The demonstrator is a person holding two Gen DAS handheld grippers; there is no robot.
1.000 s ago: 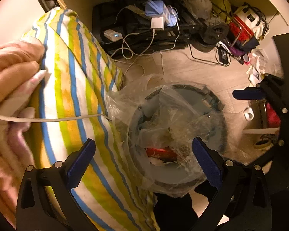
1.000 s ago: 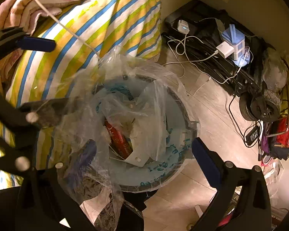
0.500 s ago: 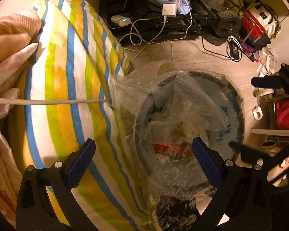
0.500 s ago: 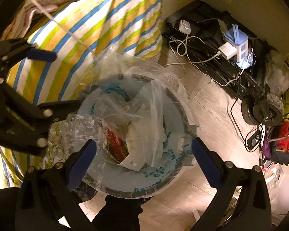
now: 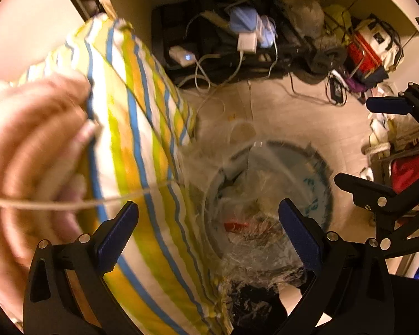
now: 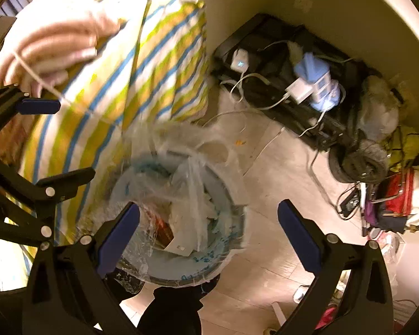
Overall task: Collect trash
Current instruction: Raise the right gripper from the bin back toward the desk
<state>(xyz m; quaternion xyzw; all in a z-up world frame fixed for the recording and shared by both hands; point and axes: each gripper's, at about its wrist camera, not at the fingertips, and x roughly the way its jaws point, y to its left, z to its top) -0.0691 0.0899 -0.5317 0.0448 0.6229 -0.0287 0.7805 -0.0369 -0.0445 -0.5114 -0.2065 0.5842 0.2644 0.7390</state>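
A round trash bin (image 5: 321, 184) lined with a clear plastic bag (image 5: 262, 245) stands on the floor; it also shows in the right wrist view (image 6: 223, 254). Inside lie crumpled plastic, paper and a red wrapper (image 5: 234, 225), which also shows in the right wrist view (image 6: 162, 227). My left gripper (image 5: 208, 231) is open above the bin's left rim, its left finger over the striped bedding (image 5: 142, 150). My right gripper (image 6: 208, 233) is open above the bin's right side. Both are empty.
The yellow, blue and white striped bedding (image 6: 142, 83) hangs at the bin's left, with a pink blanket (image 5: 28, 145) and a white cable (image 5: 69, 202) across it. Chargers and cables (image 5: 245, 42) lie on a black case by the wall. Bags (image 6: 396, 195) clutter the right.
Both grippers have drawn back and risen from the bin, so the bin looks smaller and lower in each view. Both stay open.
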